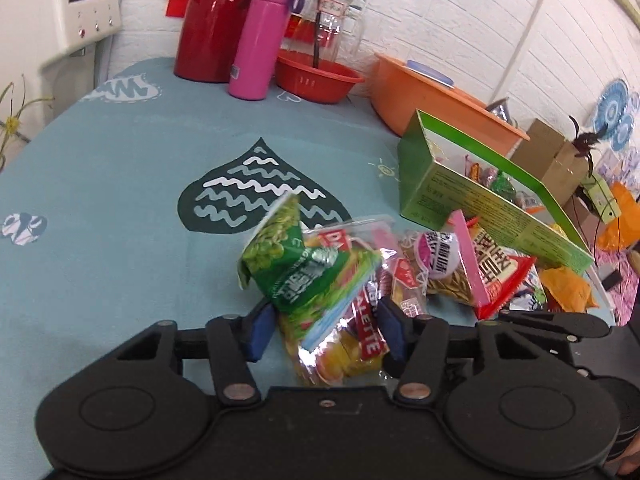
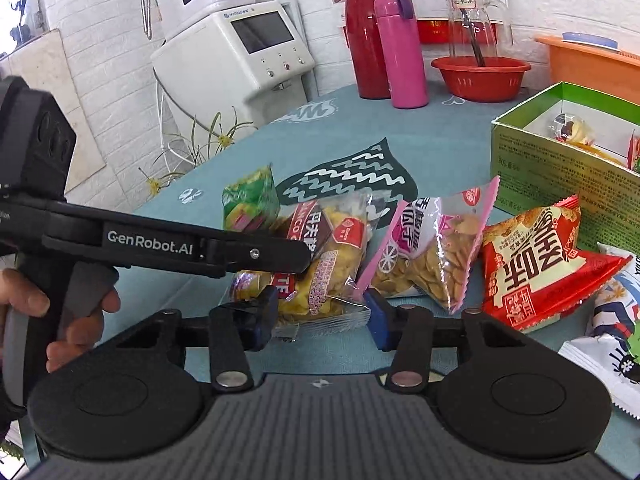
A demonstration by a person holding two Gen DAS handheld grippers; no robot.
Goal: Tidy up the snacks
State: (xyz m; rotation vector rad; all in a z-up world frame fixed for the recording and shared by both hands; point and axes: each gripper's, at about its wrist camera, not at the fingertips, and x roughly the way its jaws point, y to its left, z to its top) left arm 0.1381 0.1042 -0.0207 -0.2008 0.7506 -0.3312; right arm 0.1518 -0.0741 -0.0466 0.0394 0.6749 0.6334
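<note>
on teal tablecloth [image 1: 120, 184], left gripper [image 1: 326, 330] jaws wide around clear snack bag [image 1: 340, 336], right gripper [image 2: 322, 316] jaws parted, empty

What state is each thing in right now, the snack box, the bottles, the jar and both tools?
Green box: open, snacks inside.
Pink bottle: upright, capped.
Red flask: upright, closed.
Glass jar: upright in the red basin.
Left tool: open around a clear snack bag.
Right tool: open.

My left gripper [image 1: 326, 330] is matte black, round discs flanking silver rivets, blue pads [image 1: 260, 330] on its fingers. My right gripper [image 2: 322, 320] matches, with a ribbed grey top. White "GenRobot.AI" lettering marks one black arm; my bare hand [image 2: 44, 316] wraps a grey handle.
</note>
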